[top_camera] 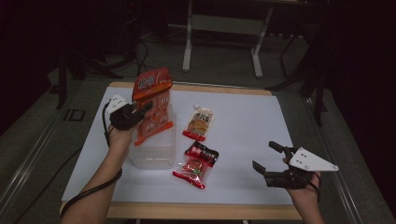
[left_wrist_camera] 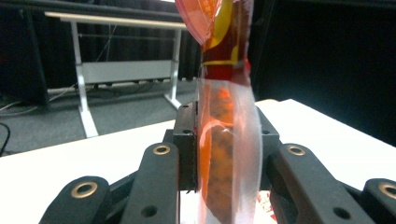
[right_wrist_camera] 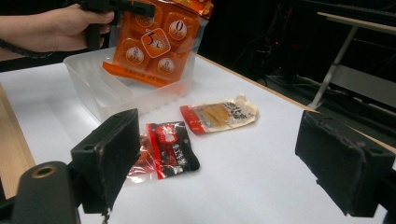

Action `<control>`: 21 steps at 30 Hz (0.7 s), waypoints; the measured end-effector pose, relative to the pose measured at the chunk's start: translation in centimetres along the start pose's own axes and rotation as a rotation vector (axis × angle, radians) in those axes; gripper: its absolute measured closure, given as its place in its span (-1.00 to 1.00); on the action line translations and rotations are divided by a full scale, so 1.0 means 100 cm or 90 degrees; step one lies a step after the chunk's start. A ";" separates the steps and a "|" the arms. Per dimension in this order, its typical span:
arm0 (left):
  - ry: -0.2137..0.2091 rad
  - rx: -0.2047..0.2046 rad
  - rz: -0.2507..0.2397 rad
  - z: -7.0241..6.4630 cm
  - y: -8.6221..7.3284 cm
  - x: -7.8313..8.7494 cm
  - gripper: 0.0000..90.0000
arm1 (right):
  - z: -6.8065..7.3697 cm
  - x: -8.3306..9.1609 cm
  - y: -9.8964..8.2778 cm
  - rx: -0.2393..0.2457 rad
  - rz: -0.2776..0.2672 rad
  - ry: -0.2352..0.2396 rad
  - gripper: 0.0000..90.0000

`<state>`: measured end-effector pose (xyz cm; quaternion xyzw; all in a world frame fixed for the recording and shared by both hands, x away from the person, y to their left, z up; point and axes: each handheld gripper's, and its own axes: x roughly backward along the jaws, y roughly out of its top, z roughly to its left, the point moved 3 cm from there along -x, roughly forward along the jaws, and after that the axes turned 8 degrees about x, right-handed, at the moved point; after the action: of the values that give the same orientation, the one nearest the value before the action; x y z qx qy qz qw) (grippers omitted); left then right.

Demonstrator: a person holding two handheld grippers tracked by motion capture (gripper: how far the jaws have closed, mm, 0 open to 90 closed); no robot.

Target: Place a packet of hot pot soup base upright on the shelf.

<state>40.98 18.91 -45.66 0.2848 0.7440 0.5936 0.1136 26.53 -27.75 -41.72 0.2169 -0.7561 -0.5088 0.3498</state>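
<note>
The left hand-held gripper [top_camera: 140, 109] is clamped on the orange snack bag [top_camera: 152, 105], its jaws pinching the packet from both sides about halfway up; in the left gripper view the orange snack bag [left_wrist_camera: 227, 135] stands upright and edge-on between the black jaws, its clear lower part showing the contents. The bag hangs upright with its lower edge over the clear plastic bin [top_camera: 154, 151], which sits on the white worktop [top_camera: 252, 126] just beside the person's left hand [top_camera: 120, 135]; in the right gripper view the bag's bottom [right_wrist_camera: 154, 51] is inside the bin's walls [right_wrist_camera: 100, 95], though whether it touches the floor of the bin I cannot tell. The right hand-held gripper [top_camera: 271, 156] hovers near the right front of the worktop with its jaws apart and nothing between them. Between the two grippers lie a red and black packet [top_camera: 196, 164] just beside the bin and a pale pouch with a red end [top_camera: 200, 122] farther back, apart from each other.
</note>
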 end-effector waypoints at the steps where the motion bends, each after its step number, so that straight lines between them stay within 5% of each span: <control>1: 0.001 0.003 0.003 0.000 0.000 0.000 0.59 | 0.000 0.000 0.000 -0.001 0.001 0.001 -0.69; 7: 0.006 -0.005 0.030 0.000 -0.004 0.002 0.58 | -0.001 0.000 -0.001 -0.003 0.003 -0.001 -0.69; 21: 0.005 0.044 0.022 0.015 -0.016 0.015 0.53 | 0.001 -0.001 -0.002 -0.003 0.004 0.002 -0.69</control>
<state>40.06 20.73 -47.35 0.2989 0.7595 0.5707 0.0902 26.57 -27.68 -41.95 0.2144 -0.7550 -0.5091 0.3532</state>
